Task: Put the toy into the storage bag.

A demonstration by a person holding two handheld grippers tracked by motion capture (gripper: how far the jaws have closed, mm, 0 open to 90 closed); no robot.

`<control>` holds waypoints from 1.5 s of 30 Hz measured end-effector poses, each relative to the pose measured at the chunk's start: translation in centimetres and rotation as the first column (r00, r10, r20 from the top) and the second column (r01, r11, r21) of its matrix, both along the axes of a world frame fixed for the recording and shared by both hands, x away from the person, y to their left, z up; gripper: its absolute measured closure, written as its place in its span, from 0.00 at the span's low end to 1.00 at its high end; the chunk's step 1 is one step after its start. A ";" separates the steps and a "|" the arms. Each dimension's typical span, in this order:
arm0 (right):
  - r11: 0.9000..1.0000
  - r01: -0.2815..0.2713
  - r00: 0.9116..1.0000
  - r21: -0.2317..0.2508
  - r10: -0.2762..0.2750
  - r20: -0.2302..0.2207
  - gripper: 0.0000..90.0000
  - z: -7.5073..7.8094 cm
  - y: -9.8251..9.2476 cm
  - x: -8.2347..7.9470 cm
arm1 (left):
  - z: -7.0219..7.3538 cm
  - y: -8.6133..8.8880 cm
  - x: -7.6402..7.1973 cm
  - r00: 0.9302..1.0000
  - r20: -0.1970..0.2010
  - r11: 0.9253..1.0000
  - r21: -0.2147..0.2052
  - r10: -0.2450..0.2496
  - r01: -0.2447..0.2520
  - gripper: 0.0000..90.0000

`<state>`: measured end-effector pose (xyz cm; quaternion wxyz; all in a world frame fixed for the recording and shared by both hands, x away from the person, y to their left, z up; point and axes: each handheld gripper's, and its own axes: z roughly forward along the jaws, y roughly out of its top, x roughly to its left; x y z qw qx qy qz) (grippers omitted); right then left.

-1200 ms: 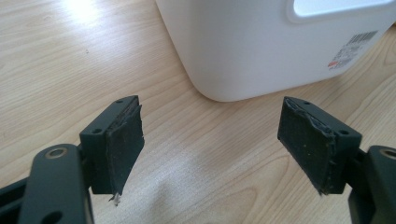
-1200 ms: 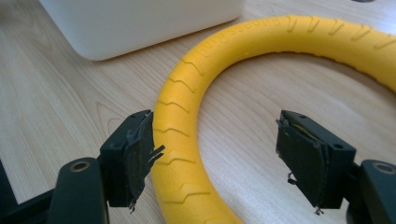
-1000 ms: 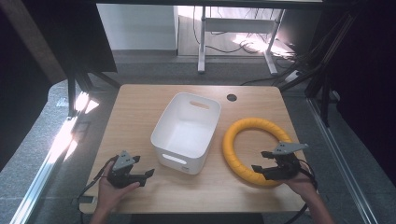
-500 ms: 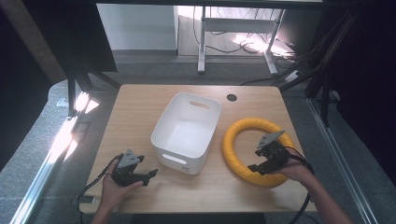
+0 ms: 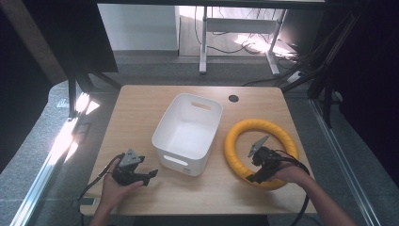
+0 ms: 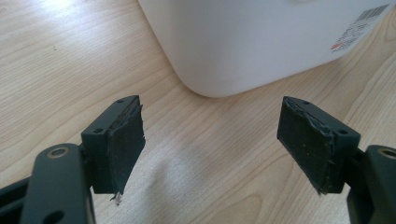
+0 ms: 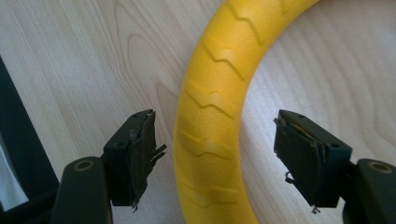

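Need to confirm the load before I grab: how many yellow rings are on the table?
1. The ring lies flat on the table's right side, beside the white bin. The right tongs straddle its near edge, open. None shows inside the bin.

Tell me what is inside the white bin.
The white bin looks empty: the high view shows its bare white floor and far wall with a handle slot. The strip of floor just behind its near wall is hidden.
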<state>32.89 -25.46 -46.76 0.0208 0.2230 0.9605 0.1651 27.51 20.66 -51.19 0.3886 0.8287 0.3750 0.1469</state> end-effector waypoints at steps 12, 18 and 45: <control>0.994 -0.045 0.998 -0.095 0.040 -0.051 0.38 -2.0 1.0 0.2 | -0.1 -0.2 0.0 1.000 -0.007 1.000 -0.011 0.005 -0.005 0.25; 0.989 -0.054 0.998 -0.138 0.048 -0.047 0.40 -2.5 1.2 0.3 | -0.1 -0.2 0.0 1.000 -0.007 1.000 -0.011 0.005 -0.005 0.25; 1.000 -0.024 0.996 0.013 0.025 -0.081 0.57 -2.0 -0.4 0.4 | -0.4 -0.5 0.2 1.000 -0.016 1.000 0.000 0.001 -0.001 0.25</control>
